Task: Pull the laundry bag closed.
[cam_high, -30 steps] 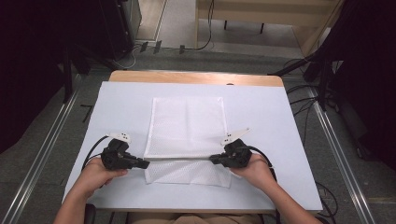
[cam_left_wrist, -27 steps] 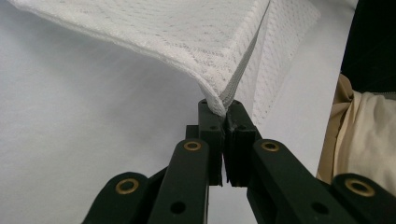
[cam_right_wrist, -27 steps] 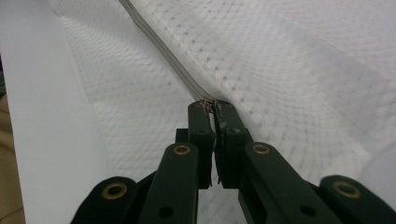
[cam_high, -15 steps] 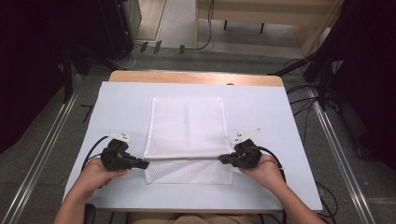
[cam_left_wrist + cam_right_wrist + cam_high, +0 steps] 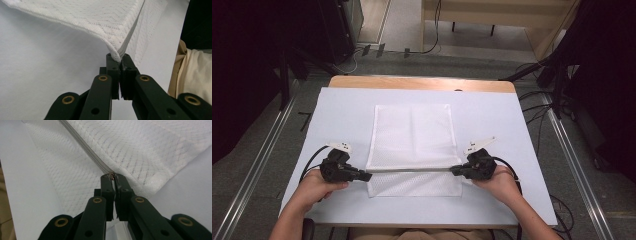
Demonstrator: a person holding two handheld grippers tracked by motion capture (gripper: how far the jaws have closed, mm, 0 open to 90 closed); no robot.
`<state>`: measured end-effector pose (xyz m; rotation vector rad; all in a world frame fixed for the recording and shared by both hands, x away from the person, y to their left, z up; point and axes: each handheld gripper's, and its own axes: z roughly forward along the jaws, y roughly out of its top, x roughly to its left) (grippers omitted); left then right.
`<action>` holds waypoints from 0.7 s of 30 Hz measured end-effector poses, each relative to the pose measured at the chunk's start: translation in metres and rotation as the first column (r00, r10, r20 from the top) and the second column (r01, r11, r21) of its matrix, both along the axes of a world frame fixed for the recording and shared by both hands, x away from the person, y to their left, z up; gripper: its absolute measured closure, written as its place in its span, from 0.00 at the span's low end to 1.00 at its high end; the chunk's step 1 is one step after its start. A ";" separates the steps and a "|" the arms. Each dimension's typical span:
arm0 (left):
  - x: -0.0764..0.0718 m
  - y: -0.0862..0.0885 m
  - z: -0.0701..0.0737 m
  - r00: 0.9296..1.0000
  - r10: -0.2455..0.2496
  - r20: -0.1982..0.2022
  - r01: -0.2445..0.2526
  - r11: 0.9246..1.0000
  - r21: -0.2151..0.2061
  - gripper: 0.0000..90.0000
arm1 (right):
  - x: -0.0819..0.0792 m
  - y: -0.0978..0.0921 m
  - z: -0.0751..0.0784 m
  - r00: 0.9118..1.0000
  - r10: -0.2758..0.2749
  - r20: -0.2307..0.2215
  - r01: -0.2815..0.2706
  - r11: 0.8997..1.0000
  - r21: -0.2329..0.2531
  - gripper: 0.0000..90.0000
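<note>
A white mesh bag (image 5: 412, 135) lies flat in the middle of the white table. A grey zipper (image 5: 412, 170) crosses it near its front end and is lifted taut between the two grippers. My left gripper (image 5: 368, 176) is shut on the bag's left corner at the zipper's end; the left gripper view has that gripper (image 5: 120, 58) pinching the corner under the raised mesh bag (image 5: 95, 20). My right gripper (image 5: 453, 171) is shut at the zipper's right end. In the right gripper view, this gripper (image 5: 113, 177) clamps a small brownish zipper pull, and the zipper (image 5: 85, 147) runs away from it.
The table's white cover (image 5: 492, 120) has bare room on all sides of the bag. A wooden edge (image 5: 422, 83) shows at the far side. Cables (image 5: 312, 160) trail from both grippers. Metal rails (image 5: 572, 160) run along the floor on either side.
My right gripper has slid to the right along the zipper line, out to the bag's right edge. The left gripper has stayed in place on the corner.
</note>
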<state>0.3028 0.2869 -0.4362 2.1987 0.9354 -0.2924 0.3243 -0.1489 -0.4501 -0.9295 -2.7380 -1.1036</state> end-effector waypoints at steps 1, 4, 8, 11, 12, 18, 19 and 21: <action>0.000 0.000 0.000 1.000 0.004 -0.004 -0.004 1.000 -0.002 0.98 | 0.000 0.000 0.000 1.000 0.000 0.000 0.000 1.000 0.000 0.98; 0.001 0.001 -0.001 1.000 0.008 -0.002 -0.008 1.000 0.005 0.97 | 0.001 0.000 -0.001 1.000 0.009 0.001 -0.009 1.000 0.017 0.97; 0.002 0.001 -0.001 0.999 0.032 0.011 -0.032 0.999 0.005 0.95 | 0.000 0.002 -0.002 1.000 0.004 0.010 -0.004 1.000 0.003 0.93; 0.003 0.003 0.000 0.999 0.053 0.010 -0.053 0.999 -0.002 0.73 | 0.002 0.001 -0.002 1.000 -0.005 0.018 0.005 1.000 0.028 0.85; 0.005 0.004 -0.001 0.997 0.074 -0.003 -0.074 0.997 -0.019 0.73 | 0.002 0.001 -0.002 1.000 -0.005 0.018 0.005 1.000 0.028 0.85; 0.009 0.011 0.001 0.988 0.156 0.002 -0.156 0.987 -0.047 0.56 | 0.004 -0.004 0.002 0.996 -0.052 0.073 0.046 0.996 0.080 0.61; 0.009 0.012 0.002 0.987 0.162 0.013 -0.161 0.986 -0.040 0.56 | 0.005 -0.005 0.002 0.994 -0.072 0.084 0.065 0.995 0.082 0.57; 0.009 0.013 0.003 0.983 0.183 0.034 -0.181 0.982 -0.046 0.51 | 0.008 -0.008 0.001 0.989 -0.100 0.108 0.091 0.992 0.083 0.50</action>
